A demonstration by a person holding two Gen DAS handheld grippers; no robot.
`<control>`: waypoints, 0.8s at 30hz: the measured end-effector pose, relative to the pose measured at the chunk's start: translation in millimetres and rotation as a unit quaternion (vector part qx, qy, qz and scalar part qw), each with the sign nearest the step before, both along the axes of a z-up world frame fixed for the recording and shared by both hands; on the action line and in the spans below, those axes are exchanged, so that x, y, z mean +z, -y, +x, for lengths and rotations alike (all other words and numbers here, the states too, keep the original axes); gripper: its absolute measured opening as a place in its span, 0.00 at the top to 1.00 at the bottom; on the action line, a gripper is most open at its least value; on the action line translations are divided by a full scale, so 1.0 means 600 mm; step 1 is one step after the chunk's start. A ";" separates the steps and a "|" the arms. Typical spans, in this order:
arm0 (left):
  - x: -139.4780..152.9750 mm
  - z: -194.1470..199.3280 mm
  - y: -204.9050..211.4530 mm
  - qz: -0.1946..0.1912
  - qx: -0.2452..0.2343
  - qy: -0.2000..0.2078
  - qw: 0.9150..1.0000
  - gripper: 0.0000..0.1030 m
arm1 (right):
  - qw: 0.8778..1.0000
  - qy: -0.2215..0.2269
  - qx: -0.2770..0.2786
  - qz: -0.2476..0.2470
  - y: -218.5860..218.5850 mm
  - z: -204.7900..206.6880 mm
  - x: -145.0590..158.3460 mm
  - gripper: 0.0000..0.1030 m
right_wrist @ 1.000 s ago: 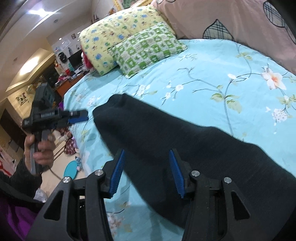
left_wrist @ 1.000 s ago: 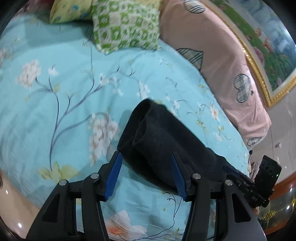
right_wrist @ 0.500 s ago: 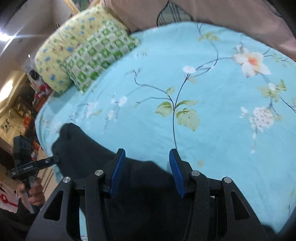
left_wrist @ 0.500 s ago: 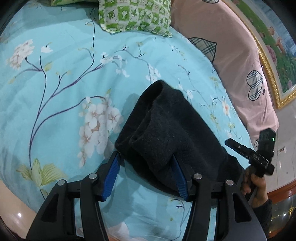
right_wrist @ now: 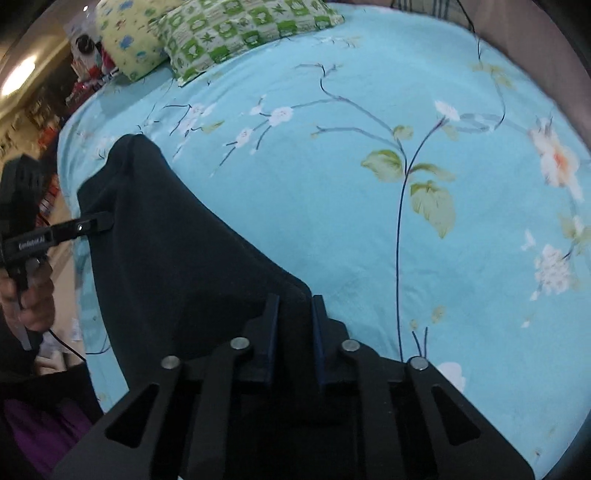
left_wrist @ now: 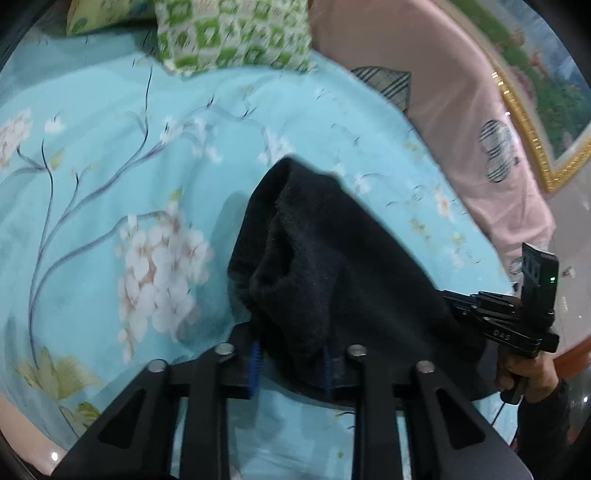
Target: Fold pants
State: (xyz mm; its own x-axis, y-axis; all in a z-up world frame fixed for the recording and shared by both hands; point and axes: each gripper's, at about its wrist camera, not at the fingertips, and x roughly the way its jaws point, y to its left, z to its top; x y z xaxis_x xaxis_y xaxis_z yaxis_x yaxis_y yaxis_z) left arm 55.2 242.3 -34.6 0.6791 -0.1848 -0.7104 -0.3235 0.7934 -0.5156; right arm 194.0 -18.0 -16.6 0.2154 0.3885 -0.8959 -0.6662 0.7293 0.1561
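Gripping both ends of the dark pants (left_wrist: 332, 266) is the step in hand, and it looks nearly settled. On the left, the left claw (left_wrist: 290, 365) has just been closing and its blue pads now pinch a bunched, thick end of the fabric, which humps up over the floral blue bedsheet (left_wrist: 110, 155); the bunch looks like several layers, so I judge the hold should take all of them or the lower ones will slip out on the lift. The pants stretch from there across the near edge of the bed toward the right, lying flat on the sheet, well short of the green checked pillow (left_wrist: 232, 33) and the pink cover (left_wrist: 461, 122) at the far side. On the right, the right claw (right_wrist: 293, 332) has also just been closing and is nearly shut, with a corner of the dark cloth nipped between its pads at the garment's far edge. To fold well from here, both hands should rise together and keep the cloth lightly taut between them, so the span neither sags nor twists, then carry one end over the other and match the edges before letting go. The thin right-hand pinch is the likelier one to slide, so a slow, even lift suits it.
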 end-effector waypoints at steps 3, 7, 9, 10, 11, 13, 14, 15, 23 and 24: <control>0.045 -0.027 -0.005 0.018 -0.003 0.044 0.999 0.81 | 0.999 0.046 -0.014 0.005 -0.003 -0.009 0.038 0.87; 0.096 -0.060 -0.022 0.062 0.013 0.081 0.995 0.82 | 0.995 0.091 -0.032 0.035 -0.024 -0.012 0.081 0.87; 0.102 -0.068 -0.043 0.064 0.025 0.082 0.994 0.82 | 0.993 0.104 -0.031 0.051 -0.048 -0.013 0.089 0.87; 0.097 -0.070 -0.055 0.068 0.033 0.076 0.994 0.82 | 0.992 0.106 -0.031 0.053 -0.058 -0.013 0.087 0.87; 0.092 -0.070 -0.067 0.072 0.039 0.067 0.994 0.82 | 0.992 0.106 -0.030 0.054 -0.071 -0.010 0.082 0.87; 0.072 -0.070 -0.091 0.078 0.046 0.049 0.995 0.82 | 0.993 0.102 -0.029 0.058 -0.105 -0.002 0.064 0.87; 0.061 -0.068 -0.100 0.081 0.049 0.039 0.995 0.82 | 0.993 0.099 -0.029 0.058 -0.115 0.001 0.055 0.87; 0.047 -0.064 -0.107 0.082 0.048 0.027 0.995 0.82 | 0.993 0.096 -0.032 0.053 -0.135 0.008 0.039 0.87; 0.045 -0.096 -0.104 0.104 0.055 0.003 0.993 0.70 | 0.987 0.077 -0.104 0.101 -0.120 0.006 0.025 0.74; 0.057 -0.102 -0.100 0.112 0.056 0.010 0.992 0.69 | 0.984 0.078 -0.109 0.113 -0.106 -0.005 0.034 0.66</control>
